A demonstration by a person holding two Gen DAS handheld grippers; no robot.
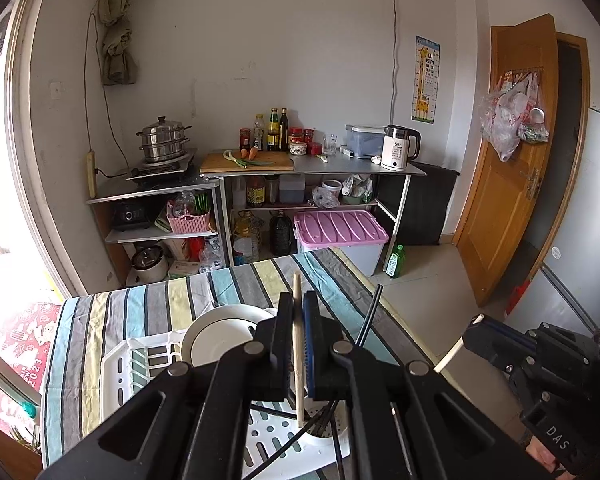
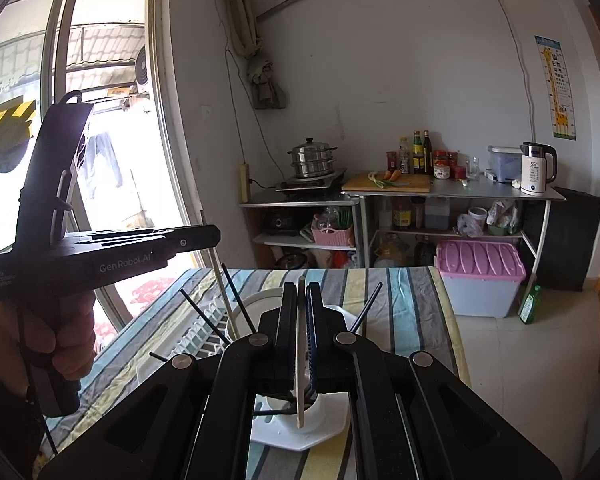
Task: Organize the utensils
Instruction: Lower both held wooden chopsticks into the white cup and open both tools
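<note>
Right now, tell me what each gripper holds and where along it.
Left gripper: a pale wooden chopstick, pinched about mid-length. Right gripper: a light wooden chopstick, pinched near its upper end.

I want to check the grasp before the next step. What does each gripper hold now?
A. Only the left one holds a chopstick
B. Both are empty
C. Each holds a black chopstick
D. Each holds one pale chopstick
D: the left gripper is shut on a wooden chopstick, and the right gripper is shut on a pale chopstick, both above the white utensil cup.
</note>
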